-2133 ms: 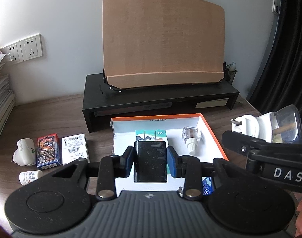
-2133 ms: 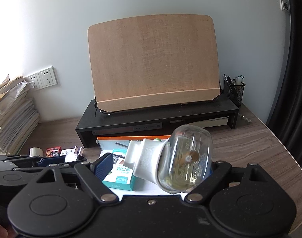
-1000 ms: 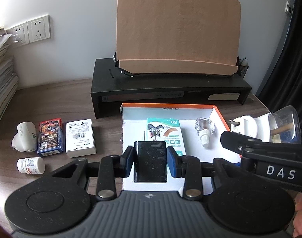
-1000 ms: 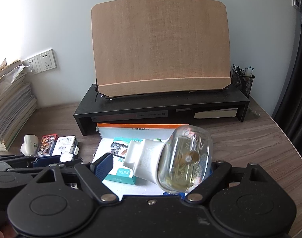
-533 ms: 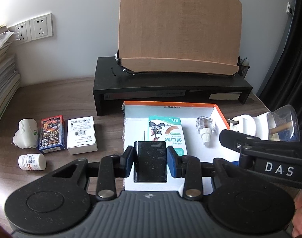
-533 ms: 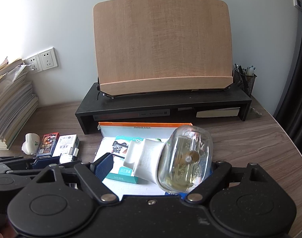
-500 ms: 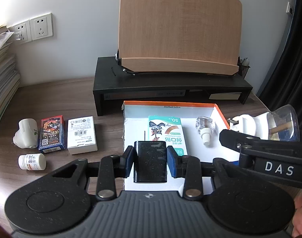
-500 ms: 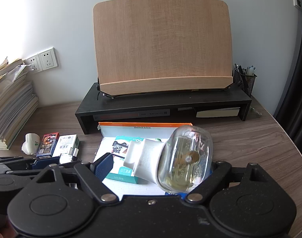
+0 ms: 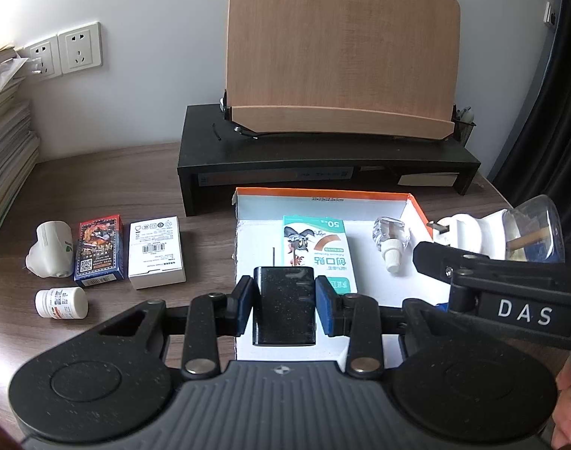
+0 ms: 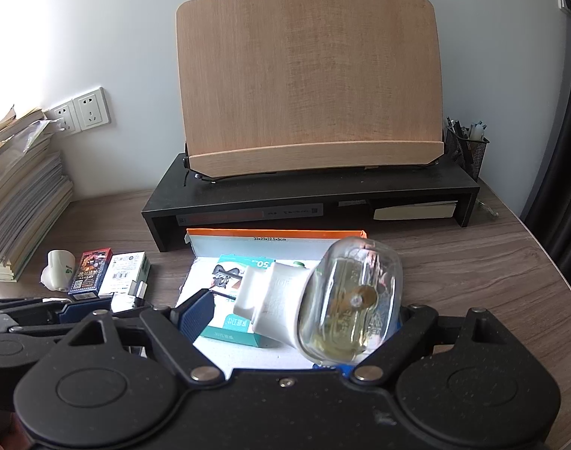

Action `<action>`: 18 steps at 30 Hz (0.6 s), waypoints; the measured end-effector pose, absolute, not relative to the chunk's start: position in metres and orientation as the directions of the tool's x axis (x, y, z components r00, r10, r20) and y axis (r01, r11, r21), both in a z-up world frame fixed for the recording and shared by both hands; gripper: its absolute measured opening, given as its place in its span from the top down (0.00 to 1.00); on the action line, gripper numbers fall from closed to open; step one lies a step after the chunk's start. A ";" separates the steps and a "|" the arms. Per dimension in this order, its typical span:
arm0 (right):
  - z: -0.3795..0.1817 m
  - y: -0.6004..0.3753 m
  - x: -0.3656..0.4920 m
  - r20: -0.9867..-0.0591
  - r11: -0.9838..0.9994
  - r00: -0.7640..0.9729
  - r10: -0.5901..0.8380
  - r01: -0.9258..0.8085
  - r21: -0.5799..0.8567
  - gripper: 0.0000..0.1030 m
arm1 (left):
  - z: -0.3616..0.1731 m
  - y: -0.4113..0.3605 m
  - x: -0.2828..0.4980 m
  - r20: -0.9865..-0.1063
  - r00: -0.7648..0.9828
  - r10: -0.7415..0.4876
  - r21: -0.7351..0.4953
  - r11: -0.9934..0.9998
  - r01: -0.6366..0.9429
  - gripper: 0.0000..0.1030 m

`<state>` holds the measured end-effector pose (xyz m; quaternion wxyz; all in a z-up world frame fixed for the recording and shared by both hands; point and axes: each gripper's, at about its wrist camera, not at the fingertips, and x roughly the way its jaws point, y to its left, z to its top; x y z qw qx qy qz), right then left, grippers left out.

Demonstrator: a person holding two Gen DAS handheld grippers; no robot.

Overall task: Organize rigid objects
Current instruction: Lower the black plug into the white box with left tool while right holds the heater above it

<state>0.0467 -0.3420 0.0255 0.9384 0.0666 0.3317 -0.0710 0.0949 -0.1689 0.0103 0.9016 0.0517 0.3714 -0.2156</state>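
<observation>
My left gripper (image 9: 284, 294) is shut on a black rectangular block (image 9: 284, 315), its blue pads (image 9: 244, 307) pressed on both sides, above the near end of a white box with an orange rim (image 9: 322, 192). A teal bandage carton (image 9: 315, 251) and a small clear bottle (image 9: 392, 242) lie in the box. My right gripper (image 10: 304, 318) is shut on a white plug-in vaporiser with a clear liquid bottle (image 10: 345, 300), held tilted over the box's right side (image 10: 278, 234). The left wrist view shows the vaporiser (image 9: 499, 232) at the right.
Left of the box lie a white plug-shaped item (image 9: 49, 249), a card pack (image 9: 98, 249), a white carton (image 9: 156, 251) and a pill bottle (image 9: 62, 302). A black riser (image 9: 322, 165) with a wooden bookstand (image 9: 341, 63) stands behind. Stacked books (image 10: 19, 202) fill the left edge.
From two seconds ago to one second ago both views drew back and up from the box, with each gripper keeping its load. Over the last half second nothing has moved.
</observation>
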 end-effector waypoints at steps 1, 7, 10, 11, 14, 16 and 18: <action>0.025 -0.342 0.047 -0.632 0.981 0.770 -0.088 0.177 0.078 0.01 | 0.010 -0.169 0.095 -0.692 0.631 -0.350 -0.067 0.902 0.426 0.65; 0.025 -0.342 0.049 -0.634 0.982 0.769 -0.085 0.173 0.078 0.01 | 0.010 -0.168 0.095 -0.692 0.633 -0.347 -0.065 0.904 0.423 0.65; 0.025 -0.341 0.050 -0.634 0.982 0.769 -0.082 0.170 0.078 0.01 | 0.011 -0.168 0.096 -0.692 0.634 -0.346 -0.065 0.904 0.423 0.65; 0.026 -0.341 0.050 -0.634 0.982 0.769 -0.083 0.170 0.078 0.01 | 0.011 -0.168 0.095 -0.692 0.634 -0.346 -0.065 0.904 0.423 0.65; 0.026 -0.341 0.049 -0.634 0.982 0.769 -0.082 0.169 0.078 0.01 | 0.011 -0.168 0.095 -0.691 0.634 -0.347 -0.065 0.903 0.424 0.65; 0.026 -0.341 0.049 -0.634 0.983 0.769 -0.082 0.169 0.078 0.01 | 0.011 -0.168 0.095 -0.692 0.634 -0.346 -0.065 0.904 0.423 0.65; 0.026 -0.341 0.049 -0.634 0.983 0.769 -0.083 0.169 0.077 0.01 | 0.011 -0.168 0.095 -0.692 0.634 -0.346 -0.065 0.904 0.423 0.65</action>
